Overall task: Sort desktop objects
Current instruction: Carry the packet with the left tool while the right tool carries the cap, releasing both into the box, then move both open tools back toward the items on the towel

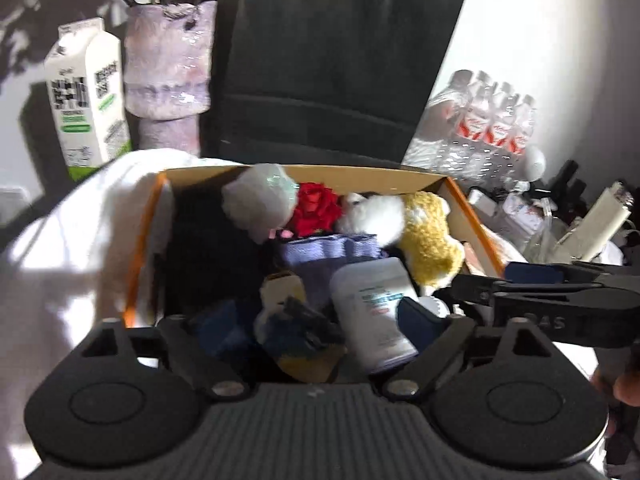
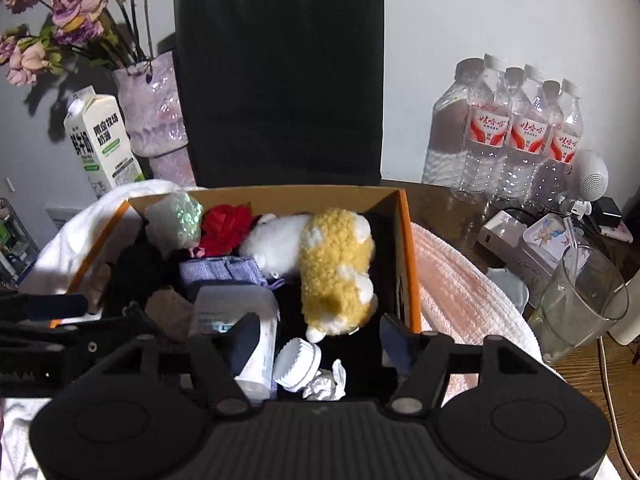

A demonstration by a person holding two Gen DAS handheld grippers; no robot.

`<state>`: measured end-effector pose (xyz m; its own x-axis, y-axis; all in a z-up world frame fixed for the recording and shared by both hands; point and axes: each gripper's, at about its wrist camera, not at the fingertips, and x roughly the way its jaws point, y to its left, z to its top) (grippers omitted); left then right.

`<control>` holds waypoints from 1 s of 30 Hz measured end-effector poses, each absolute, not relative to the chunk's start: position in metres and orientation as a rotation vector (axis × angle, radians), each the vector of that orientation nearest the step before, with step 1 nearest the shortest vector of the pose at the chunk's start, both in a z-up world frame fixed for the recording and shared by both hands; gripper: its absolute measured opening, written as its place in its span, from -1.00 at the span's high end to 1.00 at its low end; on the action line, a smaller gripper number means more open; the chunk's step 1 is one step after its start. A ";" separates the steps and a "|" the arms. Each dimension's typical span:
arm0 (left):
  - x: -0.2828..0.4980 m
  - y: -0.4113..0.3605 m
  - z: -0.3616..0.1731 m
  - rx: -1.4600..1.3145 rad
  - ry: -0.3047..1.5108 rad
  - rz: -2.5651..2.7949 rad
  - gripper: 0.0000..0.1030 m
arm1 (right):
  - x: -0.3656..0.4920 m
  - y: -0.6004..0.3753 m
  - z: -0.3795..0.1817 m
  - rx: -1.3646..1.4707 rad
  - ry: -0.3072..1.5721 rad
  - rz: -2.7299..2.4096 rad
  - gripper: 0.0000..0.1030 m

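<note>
Right wrist footage showed the cardboard box (image 2: 404, 216) crammed with a yellow plush toy (image 2: 336, 268), a red flower (image 2: 226, 226), a white bottle (image 2: 236, 312), a white cap (image 2: 298, 364) and crumpled paper (image 2: 326, 386). Above its near end the right gripper (image 2: 318, 340) was held partly open, nothing gripped. To the left, the left gripper (image 1: 308, 312) was spread wide, likewise empty, over the bottle.

Bottles (image 2: 524, 132) read 娃哈哈; carton (image 2: 102, 140) perhaps 鲜牛奶.

Both wrist views look steeply down, close over the same cardboard box (image 1: 304, 172).
</note>
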<state>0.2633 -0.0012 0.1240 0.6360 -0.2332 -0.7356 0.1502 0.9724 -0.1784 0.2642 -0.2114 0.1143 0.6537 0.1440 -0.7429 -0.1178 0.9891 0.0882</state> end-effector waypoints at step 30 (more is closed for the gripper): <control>-0.079 0.044 0.077 -0.013 0.453 -0.035 -1.00 | -0.096 -0.260 0.073 -0.064 0.326 0.178 -0.70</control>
<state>-0.0789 0.0439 0.0773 0.8986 -0.0366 -0.4372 0.0310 0.9993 -0.0200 -0.0957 -0.2595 0.0735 0.9318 0.1640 -0.3239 -0.1845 0.9823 -0.0334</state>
